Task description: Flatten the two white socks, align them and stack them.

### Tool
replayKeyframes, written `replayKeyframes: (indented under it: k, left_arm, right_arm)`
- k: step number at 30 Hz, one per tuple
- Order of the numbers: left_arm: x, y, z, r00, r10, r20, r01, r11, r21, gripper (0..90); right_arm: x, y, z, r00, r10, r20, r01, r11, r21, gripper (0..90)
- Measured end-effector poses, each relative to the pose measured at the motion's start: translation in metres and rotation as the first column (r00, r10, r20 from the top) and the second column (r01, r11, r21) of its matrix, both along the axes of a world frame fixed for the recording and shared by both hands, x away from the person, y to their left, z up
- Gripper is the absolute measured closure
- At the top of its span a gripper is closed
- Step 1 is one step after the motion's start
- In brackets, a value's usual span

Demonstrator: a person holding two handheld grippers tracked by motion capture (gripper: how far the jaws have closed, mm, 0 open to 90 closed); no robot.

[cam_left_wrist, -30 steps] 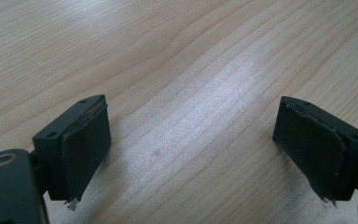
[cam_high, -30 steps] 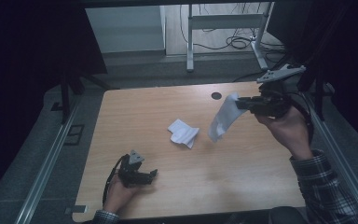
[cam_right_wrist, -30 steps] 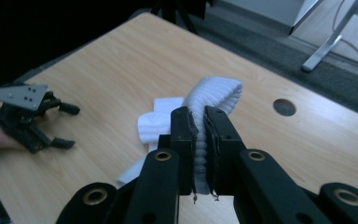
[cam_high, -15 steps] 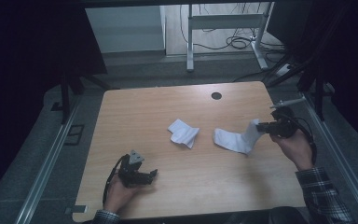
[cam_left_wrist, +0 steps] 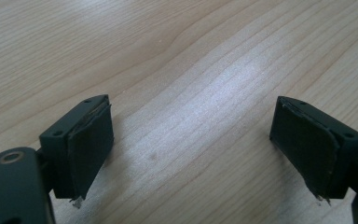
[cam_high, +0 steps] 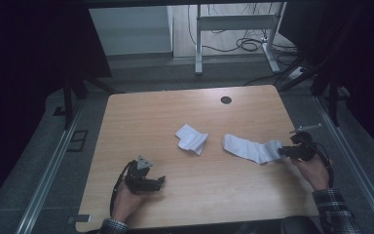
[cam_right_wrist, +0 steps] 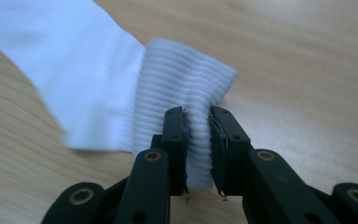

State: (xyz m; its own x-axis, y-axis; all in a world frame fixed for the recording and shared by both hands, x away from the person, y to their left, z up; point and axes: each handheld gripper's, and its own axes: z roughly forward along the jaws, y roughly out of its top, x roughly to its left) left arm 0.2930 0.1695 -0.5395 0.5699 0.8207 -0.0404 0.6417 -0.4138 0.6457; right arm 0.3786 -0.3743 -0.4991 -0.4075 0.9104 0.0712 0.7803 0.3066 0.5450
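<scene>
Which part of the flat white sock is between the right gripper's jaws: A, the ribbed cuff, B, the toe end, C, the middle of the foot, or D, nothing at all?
A: in the right gripper view the right gripper has the ribbed cuff of the sock between its jaws, which have just been opening slightly, while the rest of the sock lies flat on the table.

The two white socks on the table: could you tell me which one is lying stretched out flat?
The long sock on the right, its ribbed cuff between the right gripper jaws; the other sock lies folded mid-table.
</scene>
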Motion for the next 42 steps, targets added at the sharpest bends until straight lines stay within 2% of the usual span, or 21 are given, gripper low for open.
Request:
replayKeyframes:
  k: [1,3,4,8,10,13,18,22,25,29,32,37,42]
  left_arm:
    - [0.002,-0.003,0.001,0.9997,-0.017,-0.019,0.016,0.9995,-0.028,13.7]
    - [0.003,-0.005,0.002,0.9995,-0.021,-0.023,0.021,0.9990,-0.039,14.8]
    - [0.004,-0.009,0.004,0.9994,-0.025,-0.024,0.023,0.9986,-0.048,18.4]
    - [0.011,-0.026,0.010,0.9989,-0.047,-0.008,0.046,0.9971,-0.061,22.9]
    - [0.016,-0.040,0.014,0.9985,-0.055,0.003,0.056,0.9940,-0.094,26.2]
    - [0.024,-0.061,0.019,0.9966,-0.077,0.029,0.080,0.9897,-0.119,31.8]
    - [0.038,-0.095,0.028,0.9895,-0.130,0.062,0.137,0.9838,-0.116,44.2]
    - [0.052,-0.123,0.037,0.9862,-0.151,0.067,0.160,0.9750,-0.154,51.0]
    - [0.063,-0.143,0.042,0.9826,-0.171,0.072,0.181,0.9712,-0.155,57.9]
    - [0.079,-0.169,0.045,0.9798,-0.185,0.077,0.193,0.9733,-0.124,69.1]
    - [0.090,-0.186,0.046,0.9805,-0.180,0.079,0.188,0.9756,-0.113,73.0]
    - [0.106,-0.207,0.042,0.9841,-0.155,0.086,0.162,0.9836,-0.079,73.8]
    - [0.118,-0.218,0.031,0.9914,-0.113,0.066,0.118,0.9906,-0.069,71.6]
  right_arm:
    - [-0.001,-0.006,-0.008,0.9999,-0.010,-0.004,0.010,0.9990,-0.043,70.8]
    - [-0.002,-0.008,-0.010,0.9999,-0.016,-0.004,0.015,0.9988,-0.046,68.6]
    - [-0.003,-0.015,-0.012,0.9993,-0.035,0.015,0.035,0.9994,-0.001,63.6]
    - [-0.005,-0.019,-0.010,0.9987,-0.029,0.041,0.029,0.9995,0.014,58.9]
    - [-0.006,-0.019,-0.009,0.9981,-0.025,0.056,0.024,0.9994,0.026,57.2]
    - [-0.008,-0.018,-0.006,0.9973,-0.017,0.072,0.014,0.9991,0.041,56.5]
    - [-0.011,-0.018,-0.007,0.9958,-0.010,0.092,0.005,0.9986,0.052,57.3]
    - [-0.013,-0.017,-0.007,0.9952,-0.007,0.098,0.001,0.9983,0.058,58.7]
    - [-0.014,-0.016,-0.007,0.9946,-0.001,0.104,-0.005,0.9985,0.054,61.2]
    - [-0.015,-0.018,-0.006,0.9941,0.001,0.109,-0.007,0.9986,0.052,64.9]
    - [-0.016,-0.019,-0.006,0.9938,0.001,0.111,-0.006,0.9987,0.051,66.1]
    - [-0.017,-0.020,-0.007,0.9933,-0.003,0.115,-0.003,0.9987,0.051,65.5]
    - [-0.017,-0.019,-0.008,0.9925,0.000,0.122,-0.006,0.9988,0.048,64.6]
